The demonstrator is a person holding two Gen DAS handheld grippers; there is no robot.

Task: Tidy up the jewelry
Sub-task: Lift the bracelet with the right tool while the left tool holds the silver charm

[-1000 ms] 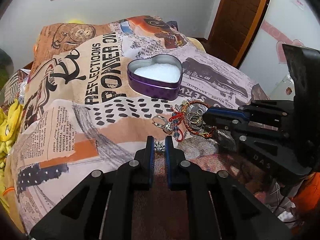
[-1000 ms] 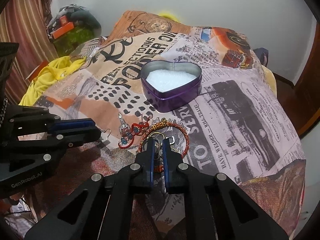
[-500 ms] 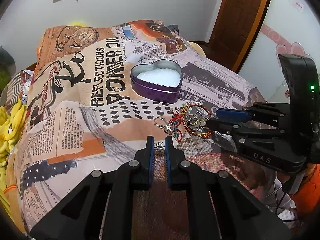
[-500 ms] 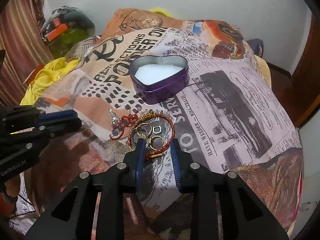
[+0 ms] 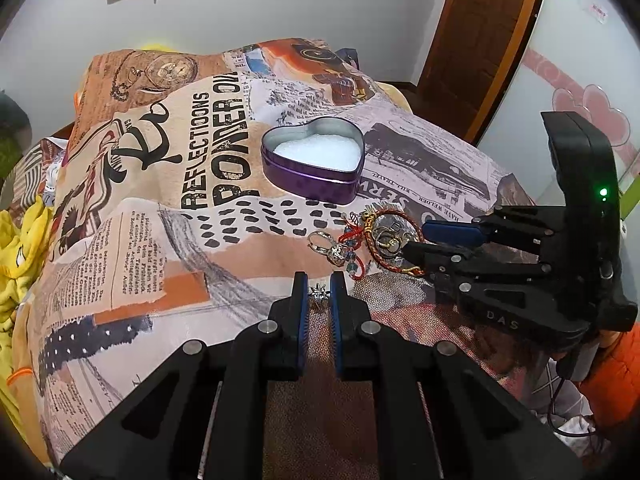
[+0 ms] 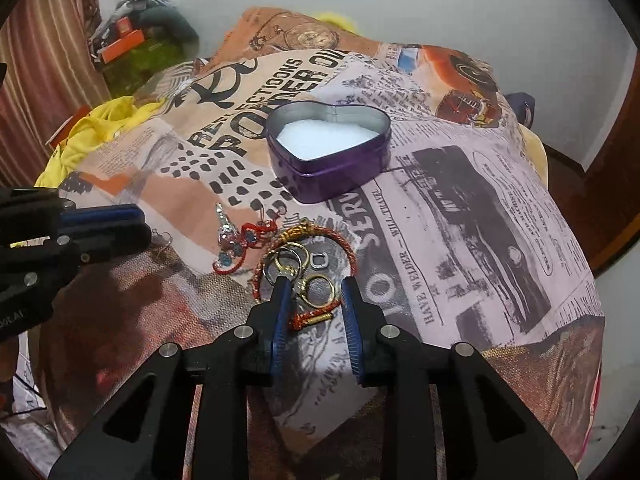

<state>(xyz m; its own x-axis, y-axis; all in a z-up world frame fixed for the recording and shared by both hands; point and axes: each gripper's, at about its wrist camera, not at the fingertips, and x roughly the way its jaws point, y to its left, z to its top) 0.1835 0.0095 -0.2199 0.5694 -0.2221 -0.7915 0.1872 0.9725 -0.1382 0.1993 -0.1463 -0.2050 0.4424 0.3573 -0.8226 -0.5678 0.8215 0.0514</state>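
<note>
A big blanket (image 5: 140, 208) with newspaper prints covers the bed. A purple heart tin (image 6: 332, 168) sits on it, lid off, white inside. Just in front of the tin lies the jewelry: a red cord bracelet (image 6: 344, 240) with gold rings (image 6: 318, 290) inside its loop. Your right gripper (image 6: 316, 292) has just spread apart and now stands around those rings. Your left gripper (image 5: 319, 288) pinches a tiny star ring (image 5: 319, 291).

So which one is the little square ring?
Find the purple heart tin on the bed. Just in front lies a red-and-gold cord bracelet circling some rings. The square ring is the small silver one; the others are round and gold.
</note>
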